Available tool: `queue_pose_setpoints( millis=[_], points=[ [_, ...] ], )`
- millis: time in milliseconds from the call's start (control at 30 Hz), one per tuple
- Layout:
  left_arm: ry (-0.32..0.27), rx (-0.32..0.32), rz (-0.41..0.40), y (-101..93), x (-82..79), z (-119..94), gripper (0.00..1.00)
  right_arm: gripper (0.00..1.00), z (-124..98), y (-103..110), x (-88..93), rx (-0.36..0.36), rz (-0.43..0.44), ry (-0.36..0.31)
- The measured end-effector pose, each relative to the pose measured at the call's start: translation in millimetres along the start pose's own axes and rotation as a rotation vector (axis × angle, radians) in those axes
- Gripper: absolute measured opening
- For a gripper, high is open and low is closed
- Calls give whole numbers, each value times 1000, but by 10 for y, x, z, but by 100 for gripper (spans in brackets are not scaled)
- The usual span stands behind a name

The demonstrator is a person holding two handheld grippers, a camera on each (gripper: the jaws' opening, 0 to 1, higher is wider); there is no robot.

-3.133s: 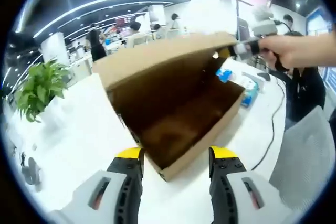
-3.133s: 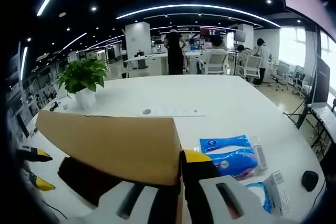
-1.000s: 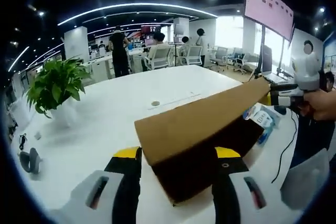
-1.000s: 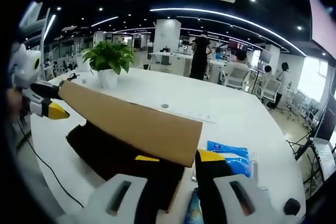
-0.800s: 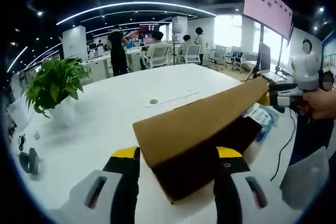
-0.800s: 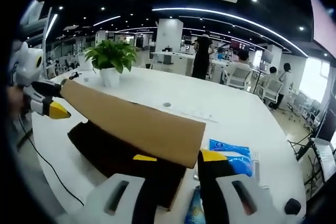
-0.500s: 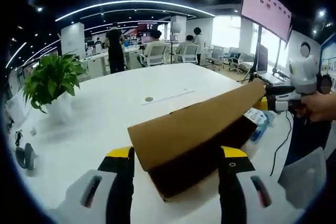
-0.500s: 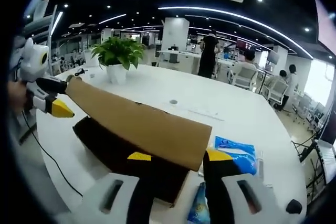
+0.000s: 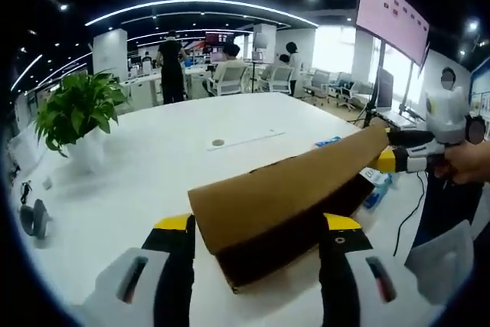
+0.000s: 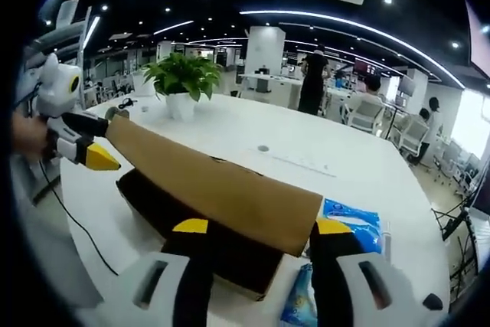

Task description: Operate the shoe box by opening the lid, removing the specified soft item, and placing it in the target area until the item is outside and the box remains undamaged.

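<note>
A brown cardboard shoe box (image 9: 264, 258) with a dark inside lies on the white table (image 9: 153, 166). Its lid (image 9: 283, 189) hangs low and slanted over the box. My left gripper (image 9: 259, 223) is open, its yellow-tipped jaws on either side of the box's near corner. At the lid's far end sits my right gripper (image 9: 390, 149), held by a hand (image 9: 467, 162). In the right gripper view the lid (image 10: 222, 185) covers the box (image 10: 230, 254). There my right gripper (image 10: 262, 227) is open astride the near corner. My left gripper (image 10: 96, 143) is at the far lid end.
Blue soft packs (image 10: 351, 223) lie on the table beside the box, also in the left gripper view (image 9: 375, 185). A potted plant (image 9: 76, 112) stands at the table's far side. A grey chair (image 9: 444, 258) and a cable are at the table's edge. People stand in the background.
Three seconds ago the lid stood raised with the dark inside showing; now it hangs low over the box. Over the last second both views shifted slightly; the lid barely moved.
</note>
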State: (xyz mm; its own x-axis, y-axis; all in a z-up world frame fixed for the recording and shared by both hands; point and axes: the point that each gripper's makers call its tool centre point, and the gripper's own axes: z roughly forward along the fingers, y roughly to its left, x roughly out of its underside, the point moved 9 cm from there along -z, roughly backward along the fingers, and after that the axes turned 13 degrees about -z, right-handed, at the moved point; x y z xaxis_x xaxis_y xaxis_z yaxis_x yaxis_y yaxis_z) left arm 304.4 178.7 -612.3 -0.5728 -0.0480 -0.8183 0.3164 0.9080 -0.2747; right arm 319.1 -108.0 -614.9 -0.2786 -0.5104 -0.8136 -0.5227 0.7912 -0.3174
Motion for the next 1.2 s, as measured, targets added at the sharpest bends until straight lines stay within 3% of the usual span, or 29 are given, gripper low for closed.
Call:
queue_pose_setpoints(
  millis=[433,767,1200],
  points=[
    [-9,2,-21,-21,96,2,69,60,-19,94,24,-40,20,3],
    [-11,16,-64,-26,203,-3,75,70,-20,202,82,-92,84,-5],
    [-4,-23,-96,-19,305,17,70,73,-13,280,174,-107,110,17]
  ],
)
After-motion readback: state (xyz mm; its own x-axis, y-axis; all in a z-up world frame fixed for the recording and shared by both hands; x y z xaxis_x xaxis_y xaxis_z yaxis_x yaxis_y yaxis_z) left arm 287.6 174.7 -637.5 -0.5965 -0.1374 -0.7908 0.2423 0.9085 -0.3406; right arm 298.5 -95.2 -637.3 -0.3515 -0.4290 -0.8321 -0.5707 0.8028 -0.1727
